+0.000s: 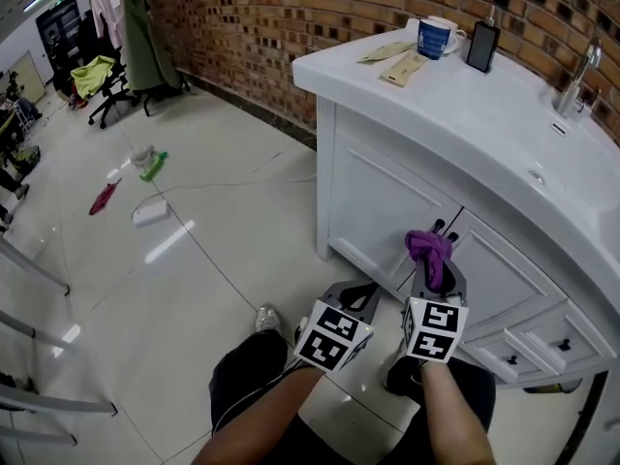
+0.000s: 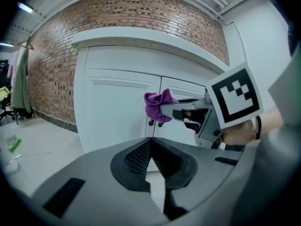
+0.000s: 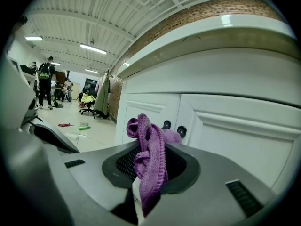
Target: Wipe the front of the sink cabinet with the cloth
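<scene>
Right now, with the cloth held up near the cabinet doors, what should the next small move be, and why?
Probably ease the right hand-held gripper forward until the purple cloth presses flat on the cabinet door. Its jaws are shut on the cloth, which sits just short of the white panel near the two dark knobs, apparently not touching it yet.

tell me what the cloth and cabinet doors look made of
Cloth: soft knit fabric, matte purple; ribbed stitches show along its folds.
Doors: probably painted wood or board, smooth white with slight sheen; moulded panel frames, no grain visible.
</scene>
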